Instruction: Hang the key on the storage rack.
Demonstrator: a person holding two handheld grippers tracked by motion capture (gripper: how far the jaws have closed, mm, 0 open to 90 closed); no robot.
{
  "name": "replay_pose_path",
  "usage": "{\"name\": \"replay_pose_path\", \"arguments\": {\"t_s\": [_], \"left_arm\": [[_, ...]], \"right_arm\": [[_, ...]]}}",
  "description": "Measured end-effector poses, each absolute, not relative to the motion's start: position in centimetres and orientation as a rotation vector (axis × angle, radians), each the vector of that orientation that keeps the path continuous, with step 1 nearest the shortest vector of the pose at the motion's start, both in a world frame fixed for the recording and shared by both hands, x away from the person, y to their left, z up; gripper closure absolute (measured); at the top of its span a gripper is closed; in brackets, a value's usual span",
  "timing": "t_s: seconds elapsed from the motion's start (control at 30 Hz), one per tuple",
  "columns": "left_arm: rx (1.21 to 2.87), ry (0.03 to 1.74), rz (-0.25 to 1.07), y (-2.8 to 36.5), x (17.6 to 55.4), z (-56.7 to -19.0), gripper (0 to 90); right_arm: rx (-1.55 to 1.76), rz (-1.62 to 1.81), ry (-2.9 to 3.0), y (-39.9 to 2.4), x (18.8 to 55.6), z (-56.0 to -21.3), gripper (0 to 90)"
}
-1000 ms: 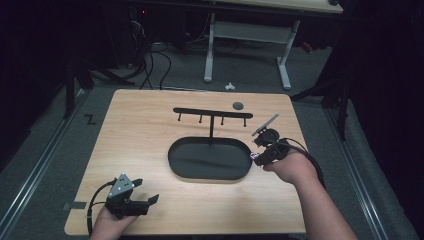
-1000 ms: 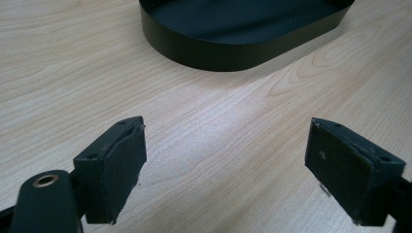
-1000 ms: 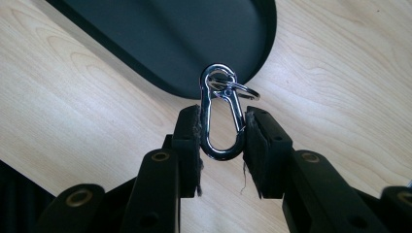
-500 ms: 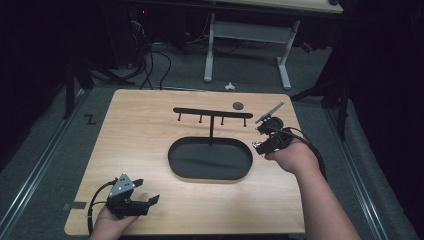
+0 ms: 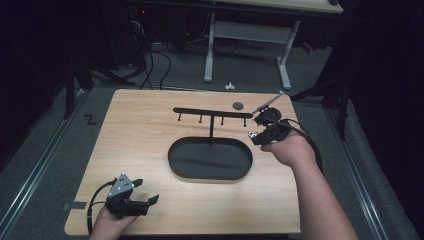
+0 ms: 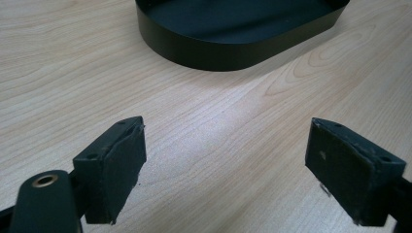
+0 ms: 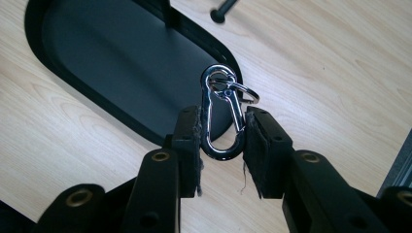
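A silver carabiner clip [image 7: 221, 114] with a small ring at its top is pinched between the pads of my right gripper [image 7: 222, 141], which is shut on it. In the high view that right gripper [image 5: 257, 134] hovers just right of the black rack's crossbar [image 5: 212, 113], above the right end of the black oval tray [image 5: 210, 159]. The tray's rim [image 7: 145, 131] lies under the clip in the right gripper view. My left gripper [image 5: 149, 201] rests open near the table's front left, its jaws wide apart over bare wood, the tray wall [image 6: 218, 48] ahead of it.
A small dark round disc [image 5: 238, 105] lies on the table behind the rack. The wooden table [image 5: 140, 135] has edges close to the left hand at the front. Cables and a white table frame [image 5: 247, 35] stand on the floor beyond.
The right gripper with the clip has moved away from me and slightly up, closer to the right end of the rack's crossbar. The left gripper has stayed put.
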State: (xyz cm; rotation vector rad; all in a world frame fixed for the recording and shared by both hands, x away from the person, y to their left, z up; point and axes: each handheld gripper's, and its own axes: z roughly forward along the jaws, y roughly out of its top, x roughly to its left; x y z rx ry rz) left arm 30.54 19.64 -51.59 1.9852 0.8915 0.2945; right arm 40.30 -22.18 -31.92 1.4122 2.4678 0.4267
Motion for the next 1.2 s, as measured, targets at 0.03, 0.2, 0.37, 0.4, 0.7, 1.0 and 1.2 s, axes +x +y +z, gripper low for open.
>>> {"name": "replay_pose_path", "arguments": {"t_s": [0.03,0.2,0.37,0.4,0.7,1.0,1.2], "left_arm": [[1.986,0.891,0.294,19.6,30.5,-51.6,15.2],[1.987,0.889,0.293,19.6,30.6,-51.6,15.2],[1.984,0.891,0.294,19.7,30.5,-51.6,15.2],[1.984,0.891,0.294,19.7,30.5,-51.6,15.2],[1.981,0.894,0.291,19.8,30.6,-51.6,15.3],[1.978,0.896,0.290,19.9,30.6,-51.6,15.2],[1.980,0.896,0.289,19.9,30.5,-51.6,15.2]], "right_arm": [[1.402,0.427,2.471,-22.0,40.4,-31.7,68.0],[1.378,0.442,2.476,-21.3,40.5,-31.2,68.1],[1.358,0.455,2.478,-20.5,40.9,-30.9,68.1],[1.364,0.451,2.478,-20.4,40.9,-30.9,68.0],[1.353,0.453,2.472,-19.8,41.8,-30.8,68.1],[1.349,0.442,2.478,-19.5,42.4,-31.1,68.1],[1.353,0.440,2.476,-19.3,42.6,-31.3,68.1]]}}
